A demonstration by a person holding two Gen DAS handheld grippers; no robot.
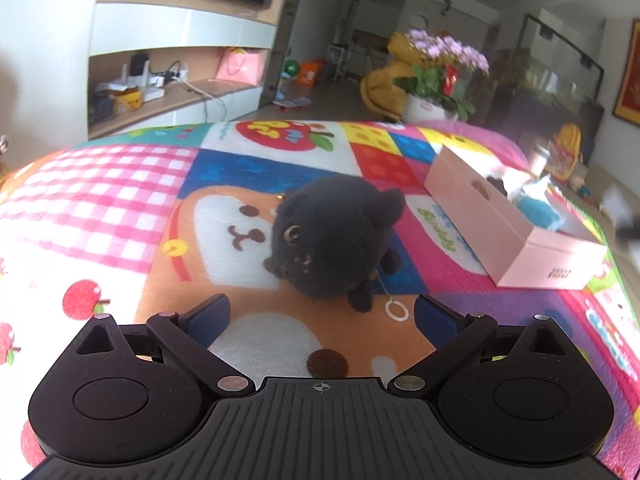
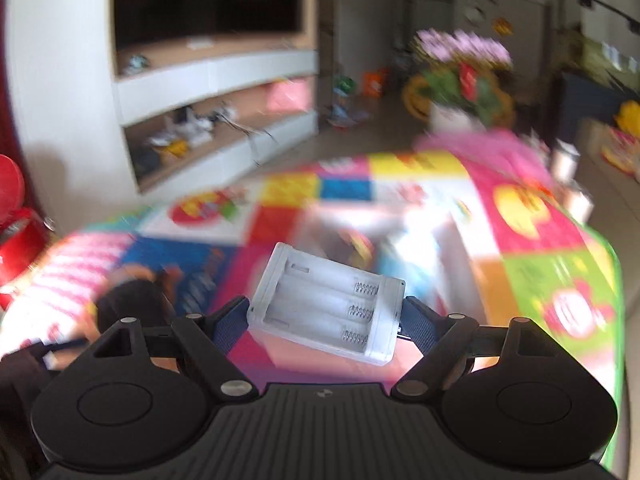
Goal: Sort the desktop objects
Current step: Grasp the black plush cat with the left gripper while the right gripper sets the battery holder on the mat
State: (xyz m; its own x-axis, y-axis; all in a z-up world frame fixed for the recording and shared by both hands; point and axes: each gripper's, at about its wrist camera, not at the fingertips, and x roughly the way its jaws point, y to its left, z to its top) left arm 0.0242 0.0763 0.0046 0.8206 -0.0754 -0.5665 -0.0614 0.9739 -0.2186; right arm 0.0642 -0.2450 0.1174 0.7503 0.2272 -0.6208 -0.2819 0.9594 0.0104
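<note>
Left gripper (image 1: 322, 314): jaws spread wide with nothing between them, hanging above the patchwork blanket (image 1: 120, 208).
Black plush cat (image 1: 332, 240): lies on the blanket just ahead of the left gripper, untouched.
Pink box (image 1: 512, 240): sits open on the blanket, right of the cat.
Right gripper (image 2: 326, 320): clamped on a white battery holder (image 2: 326, 306) with 3 empty slots, held tilted above the blurred blanket.

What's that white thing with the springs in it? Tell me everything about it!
It's an empty battery holder of white plastic, with three slots side by side and a metal spring at one end of each. No batteries are inside. It sits tilted, open side up, clamped between the right gripper fingers, lifted above the colourful blanket. Only the blue pads touch it.
</note>
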